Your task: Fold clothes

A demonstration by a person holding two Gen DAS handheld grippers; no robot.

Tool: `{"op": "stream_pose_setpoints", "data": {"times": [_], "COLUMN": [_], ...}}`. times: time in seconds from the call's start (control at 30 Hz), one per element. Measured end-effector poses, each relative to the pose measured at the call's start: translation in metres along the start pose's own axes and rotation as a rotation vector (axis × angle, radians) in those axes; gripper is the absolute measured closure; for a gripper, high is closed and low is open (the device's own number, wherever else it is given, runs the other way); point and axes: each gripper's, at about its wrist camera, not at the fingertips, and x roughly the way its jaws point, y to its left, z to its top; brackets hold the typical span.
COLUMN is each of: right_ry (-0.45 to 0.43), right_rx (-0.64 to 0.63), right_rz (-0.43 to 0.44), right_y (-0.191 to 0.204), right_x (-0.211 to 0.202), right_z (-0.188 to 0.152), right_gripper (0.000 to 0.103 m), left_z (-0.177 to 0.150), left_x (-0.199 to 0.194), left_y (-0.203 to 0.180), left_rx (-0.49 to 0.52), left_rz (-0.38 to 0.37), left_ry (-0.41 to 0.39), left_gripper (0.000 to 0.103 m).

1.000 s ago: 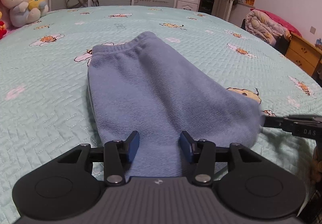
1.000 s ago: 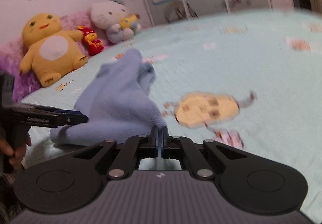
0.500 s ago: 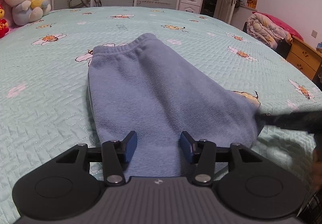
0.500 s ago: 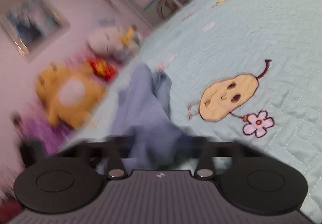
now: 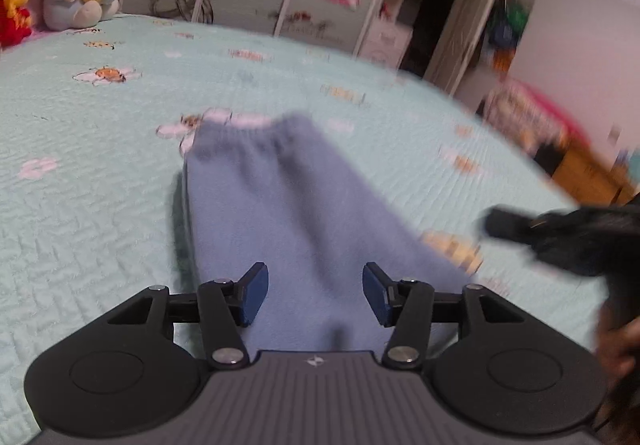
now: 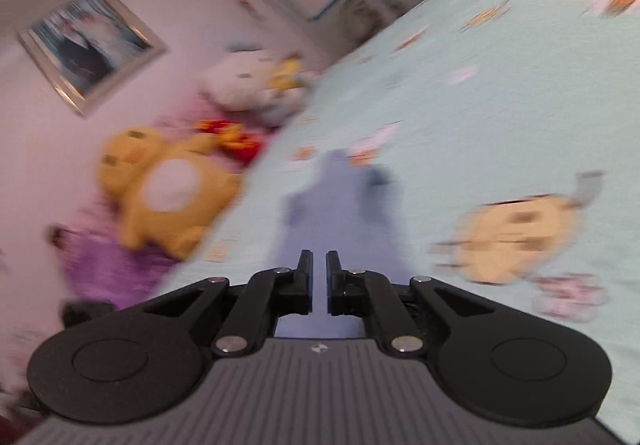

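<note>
The bed [image 5: 100, 205], under a pale green quilt printed with flowers and cartoon figures, carries the blue garment [image 5: 288, 213], which lies folded roughly at its middle with the elastic waistband at the far end. Being soft and thick, the fold can spring back or slide on the quilt if a retreating finger snags it.

The left tongs [image 5: 315, 295] stand spread over the near edge of the cloth, having just opened further; both pads are clear of the fabric, yet the cloth passes beneath them, so a low withdrawal could drag the top layer askew.

The right tongs [image 6: 316, 283] show a narrow gap with nothing pinched, having just parted. Both views are blurred, so a loose thread caught there cannot be ruled out.
</note>
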Motion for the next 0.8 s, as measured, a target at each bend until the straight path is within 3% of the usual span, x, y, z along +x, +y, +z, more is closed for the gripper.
{"op": "stream_pose_setpoints", "data": {"times": [0.07,0.13,0.2,0.27,0.3,0.37,0.5,0.57,0.63,0.8], "right_ry": [0.043,0.085,0.112,0.137,0.139,0.105,0.119,0.116,0.107,0.135], "right_rx": [0.052,0.1,0.111,0.128,0.178,0.312,0.249,0.22,0.163,0.065], "right_rz": [0.087,0.159,0.087,0.016,-0.001,0.055,0.045,0.058,0.095,0.158], "right_y": [-0.004,-0.009,-0.03,-0.053,-0.071,-0.101,-0.089,-0.081,-0.065,-0.036], "right_x": [0.028,0.056,0.077,0.096,0.101,0.102,0.099,0.092,0.094,0.123], "right_z": [0.009,0.017,0.018,0.017,0.012,-0.002,0.005,0.015,0.027,0.073], "right_gripper": [0.09,0.073,0.069,0.078,0.103,0.103,0.103,0.094,0.065,0.061], "left_z": [0.015,0.026,0.03,0.027,0.023,0.018,0.024,0.031,0.04,0.081], "left_x": [0.001,0.013,0.037,0.062,0.071,0.071,0.063,0.056,0.049,0.073], "left_y": [0.01,0.02,0.032,0.048,0.055,0.06,0.056,0.054,0.051,0.053], "left_rx": [-0.09,-0.14,-0.148,-0.166,-0.183,-0.19,-0.174,-0.18,-0.175,-0.151], "left_rz": [-0.053,-0.081,-0.056,-0.012,0.001,-0.016,-0.041,-0.062,-0.1,-0.147], "left_ry": [-0.044,-0.055,-0.02,0.042,0.068,0.051,0.048,0.048,0.02,-0.017], "left_gripper": [0.045,0.042,0.042,0.049,0.056,0.055,0.054,0.052,0.047,0.044]}}
